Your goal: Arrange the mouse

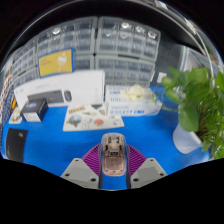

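Observation:
A beige computer mouse (pixel 113 151) sits between my gripper's (pixel 113 160) two fingers, over the blue table surface (pixel 60 145). The purple pads (pixel 96 158) on both fingers press against the mouse's sides, so the gripper is shut on it. The mouse points away from me, its wheel showing on top. I cannot tell whether it rests on the table or is lifted.
A printer (pixel 45 99) stands at the back left with papers or booklets (pixel 85 118) beside it. A white box (pixel 135 98) lies further right. A green plant in a white pot (pixel 198 105) stands at the right. Drawer cabinets (pixel 120 40) line the back.

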Demonstrator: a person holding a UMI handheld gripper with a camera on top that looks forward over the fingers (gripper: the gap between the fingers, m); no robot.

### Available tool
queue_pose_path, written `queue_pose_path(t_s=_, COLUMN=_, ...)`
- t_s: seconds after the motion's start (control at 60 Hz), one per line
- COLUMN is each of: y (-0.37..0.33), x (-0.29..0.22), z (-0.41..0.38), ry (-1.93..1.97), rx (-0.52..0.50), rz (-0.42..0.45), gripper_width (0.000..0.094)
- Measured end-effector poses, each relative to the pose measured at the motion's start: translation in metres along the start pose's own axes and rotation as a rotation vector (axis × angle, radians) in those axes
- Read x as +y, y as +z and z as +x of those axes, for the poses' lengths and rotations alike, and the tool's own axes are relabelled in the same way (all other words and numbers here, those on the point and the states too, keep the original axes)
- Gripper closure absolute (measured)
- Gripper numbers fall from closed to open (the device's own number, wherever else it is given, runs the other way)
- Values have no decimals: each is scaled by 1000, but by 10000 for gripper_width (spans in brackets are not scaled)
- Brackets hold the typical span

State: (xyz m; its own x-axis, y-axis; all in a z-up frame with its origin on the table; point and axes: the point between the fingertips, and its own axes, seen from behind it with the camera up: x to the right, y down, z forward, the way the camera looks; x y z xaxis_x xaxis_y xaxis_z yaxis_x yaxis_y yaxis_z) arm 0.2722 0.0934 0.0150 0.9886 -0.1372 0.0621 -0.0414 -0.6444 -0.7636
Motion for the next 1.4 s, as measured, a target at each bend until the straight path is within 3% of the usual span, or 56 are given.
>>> queue_pose_path(t_s=0.283, y=-144, x=-152, z=-121, ry=61, rx=21, rz=279, gripper_width=620)
queue_pose_path(t_s=0.5, y=-205, x=-194, z=-285, ry=33, rx=-133, rz=372, gripper_width=620)
queue_pose_path(t_s=0.617, y=-179, x=-155, z=-363, ry=-18, rx=-197, rz=313, gripper_width=616)
queue_pose_path(t_s=0.9, y=-82, x=10, z=-446, ry=-64, rx=-264, rz=7, gripper_width=619)
queue_pose_path(t_s=1.017, y=-69, x=48, z=-453, ry=-94, rx=-260, rz=-54, gripper_width=615)
queue_pose_path(t_s=1.15, y=-66, x=50, z=-453, ry=-117, rx=-237, rz=-24, gripper_width=577)
queue_pose_path(t_s=1.317, y=-66, x=49, z=-452, ry=-89, rx=-233, rz=-44, gripper_width=439)
queue_pose_path(t_s=1.4, y=-71, x=47, z=-448, ry=-36, rx=-230, rz=-70, gripper_width=93)
